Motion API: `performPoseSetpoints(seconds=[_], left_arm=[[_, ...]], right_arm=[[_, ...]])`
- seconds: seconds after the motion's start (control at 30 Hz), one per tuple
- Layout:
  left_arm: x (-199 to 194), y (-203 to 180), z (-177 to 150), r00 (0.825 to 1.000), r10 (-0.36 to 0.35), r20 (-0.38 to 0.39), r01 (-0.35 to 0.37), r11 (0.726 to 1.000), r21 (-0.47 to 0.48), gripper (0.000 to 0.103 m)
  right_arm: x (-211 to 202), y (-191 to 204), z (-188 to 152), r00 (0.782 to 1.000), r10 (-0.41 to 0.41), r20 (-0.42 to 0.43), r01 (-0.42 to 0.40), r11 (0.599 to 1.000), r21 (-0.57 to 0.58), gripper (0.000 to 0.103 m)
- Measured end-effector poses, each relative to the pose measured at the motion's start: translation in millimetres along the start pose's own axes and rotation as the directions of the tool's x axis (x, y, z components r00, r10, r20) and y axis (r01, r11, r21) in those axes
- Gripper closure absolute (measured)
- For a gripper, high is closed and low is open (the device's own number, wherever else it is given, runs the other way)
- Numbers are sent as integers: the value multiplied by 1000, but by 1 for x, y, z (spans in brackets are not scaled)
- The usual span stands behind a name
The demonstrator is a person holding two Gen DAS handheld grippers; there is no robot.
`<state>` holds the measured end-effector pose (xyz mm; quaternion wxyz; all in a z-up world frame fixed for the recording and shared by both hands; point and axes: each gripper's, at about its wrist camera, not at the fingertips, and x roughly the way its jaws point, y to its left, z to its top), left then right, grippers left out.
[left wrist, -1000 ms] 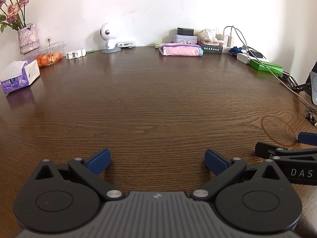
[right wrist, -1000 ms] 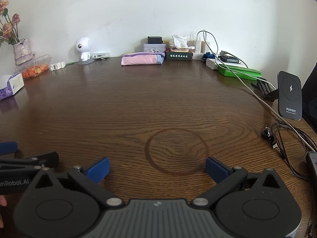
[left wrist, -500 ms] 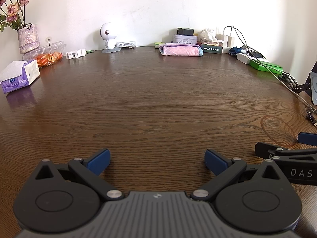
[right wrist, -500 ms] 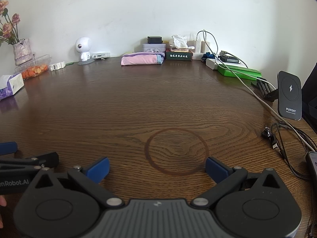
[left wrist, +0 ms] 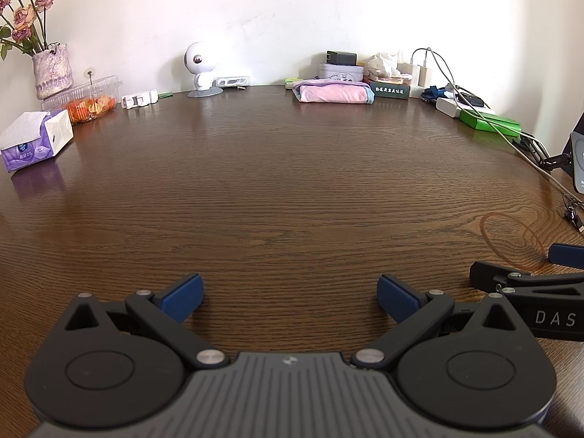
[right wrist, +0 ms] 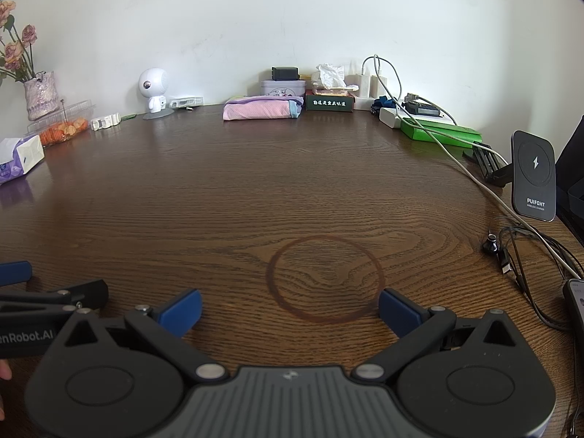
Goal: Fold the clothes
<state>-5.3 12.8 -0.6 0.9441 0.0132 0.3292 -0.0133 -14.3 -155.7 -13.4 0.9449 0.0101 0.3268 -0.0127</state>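
Left gripper (left wrist: 288,290): held low over the wooden table (left wrist: 292,189), jaws spread wide, nothing gripped.
Right gripper (right wrist: 290,304): likewise spread wide and empty, a dark ring stain (right wrist: 326,279) seen between its fingers.
Folded pink garment (left wrist: 332,92): laid at the table's far edge, well apart from both grippers.
Change: none noted against the earlier frames; both grippers and garment are unmoved.

A tissue box (left wrist: 36,138) and wireless charger (right wrist: 534,175) sit on the wooden table (left wrist: 292,189).
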Motion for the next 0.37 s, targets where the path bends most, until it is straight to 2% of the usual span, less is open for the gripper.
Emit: performPoseSetpoints(seconds=[0.37], left_arm=[[0,0,0,1000,1,0,-1,1000,-1,0]], right_arm=[[0,0,0,1000,0,0,0,1000,0,0]])
